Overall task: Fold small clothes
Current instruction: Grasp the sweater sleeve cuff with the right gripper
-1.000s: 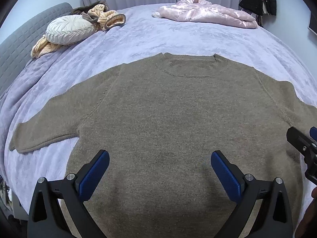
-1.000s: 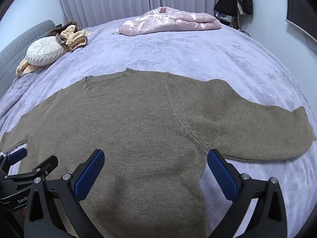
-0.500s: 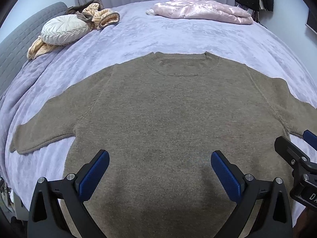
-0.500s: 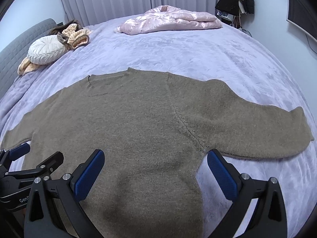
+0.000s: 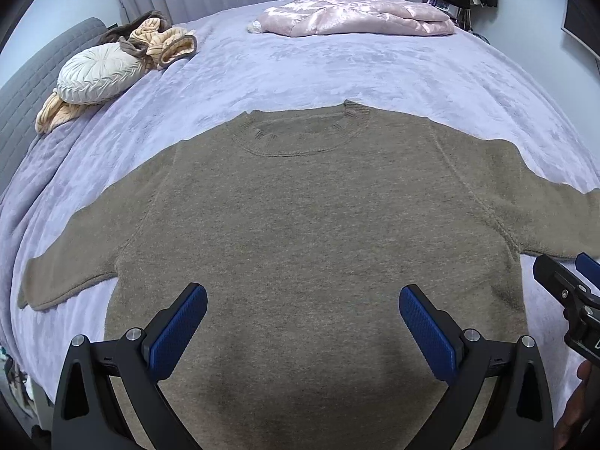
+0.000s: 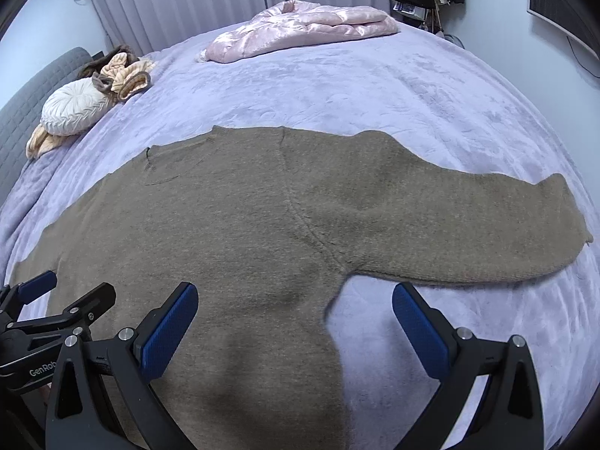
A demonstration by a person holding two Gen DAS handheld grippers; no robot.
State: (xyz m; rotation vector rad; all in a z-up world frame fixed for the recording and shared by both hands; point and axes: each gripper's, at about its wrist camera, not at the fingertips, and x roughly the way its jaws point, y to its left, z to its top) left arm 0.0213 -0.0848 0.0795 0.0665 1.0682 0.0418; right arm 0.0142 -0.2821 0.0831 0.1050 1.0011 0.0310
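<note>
Brown and woolly, the sweater lay flat on the bed with its neck hole on the far side and both sleeves stretched out to the sides. My left claw was spread wide over the bottom part of the sweater, and nothing was between its blue pads. My right claw was spread wide too, and it held nothing. It hung over the spot under the right sleeve, where the side of the sweater meets the purple blanket. One of its pads was over the sweater and the other was over the blanket. A pink puffy coat sat at the far end of the bed. A round white pillow lay near the grey headboard.
</note>
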